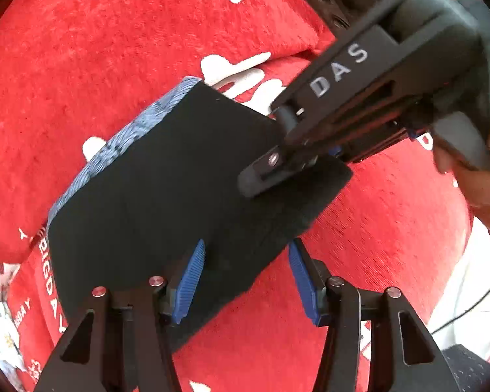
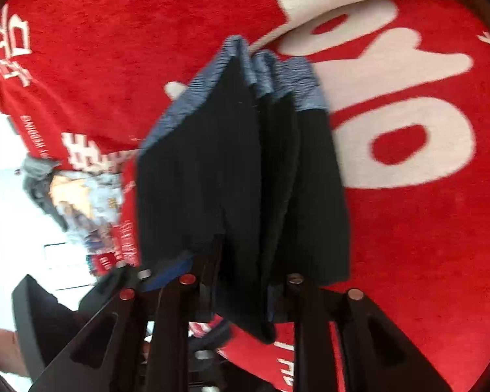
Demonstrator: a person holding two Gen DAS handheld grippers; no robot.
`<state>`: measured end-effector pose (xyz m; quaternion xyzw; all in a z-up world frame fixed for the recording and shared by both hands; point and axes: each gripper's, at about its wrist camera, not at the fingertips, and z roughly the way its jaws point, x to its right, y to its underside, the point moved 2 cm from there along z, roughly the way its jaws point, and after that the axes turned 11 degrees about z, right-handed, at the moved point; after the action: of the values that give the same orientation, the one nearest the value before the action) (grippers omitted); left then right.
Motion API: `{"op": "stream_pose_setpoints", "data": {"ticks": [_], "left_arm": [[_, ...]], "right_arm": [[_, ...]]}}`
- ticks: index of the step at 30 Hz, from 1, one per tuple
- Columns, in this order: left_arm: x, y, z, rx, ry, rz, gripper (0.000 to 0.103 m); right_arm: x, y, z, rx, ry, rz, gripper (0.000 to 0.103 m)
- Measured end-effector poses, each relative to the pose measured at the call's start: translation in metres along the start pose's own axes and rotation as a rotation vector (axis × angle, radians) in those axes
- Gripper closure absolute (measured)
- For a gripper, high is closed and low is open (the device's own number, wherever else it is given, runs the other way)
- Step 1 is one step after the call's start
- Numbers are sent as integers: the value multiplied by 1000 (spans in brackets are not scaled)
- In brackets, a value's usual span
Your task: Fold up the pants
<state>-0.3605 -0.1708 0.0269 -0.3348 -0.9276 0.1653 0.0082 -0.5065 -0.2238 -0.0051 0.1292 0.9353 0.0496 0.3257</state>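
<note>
Blue pads (image 1: 192,281) of the left tool (image 1: 248,277) stood apart at the near edge of the folded black pants (image 1: 166,189), gripping nothing. Beneath everything spread a red cloth (image 1: 81,81) with white lettering. The pants lay on it as a thick folded bundle, their blue-grey waistband (image 1: 124,140) along the far edge. The right tool (image 1: 271,163) was clamped on the bundle's right end, its layers (image 2: 245,179) fanning between the fingers in the right wrist view.
</note>
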Motion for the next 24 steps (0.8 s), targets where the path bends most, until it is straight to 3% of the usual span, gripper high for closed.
{"op": "stream_pose_setpoints", "data": {"ticks": [2,4,6,8,10,12,15,17,20,24], "left_arm": [[-11,8,-12,2,45,-57,48],[-29,14,-20,-5,44,-110,48],[-58,21,-26,-13,-5,-183,48],[-93,34,-27,-22,-46,-285,48],[-126,40,-22,-37,-95,-349,48],[-163,47,-12,-47,-158,-400,48],[-199,64,5,-80,-162,-500,48],[-206,74,18,-107,-142,-532,48],[-198,77,30,-103,-126,-517,48],[-198,78,29,-103,-133,-532,48]], "right_arm": [[2,1,-10,8,24,10,69],[2,2,-21,29,94,9,68],[-2,2,-35,67,168,-15,66],[-9,-1,-45,99,183,-43,66],[-25,-8,-50,122,179,-91,73],[-41,-17,-43,111,171,-132,81],[-60,-29,-18,87,199,-186,81],[-61,-30,-2,66,236,-202,81],[-50,-23,23,41,375,-268,85],[-47,-18,21,55,380,-253,90]]}}
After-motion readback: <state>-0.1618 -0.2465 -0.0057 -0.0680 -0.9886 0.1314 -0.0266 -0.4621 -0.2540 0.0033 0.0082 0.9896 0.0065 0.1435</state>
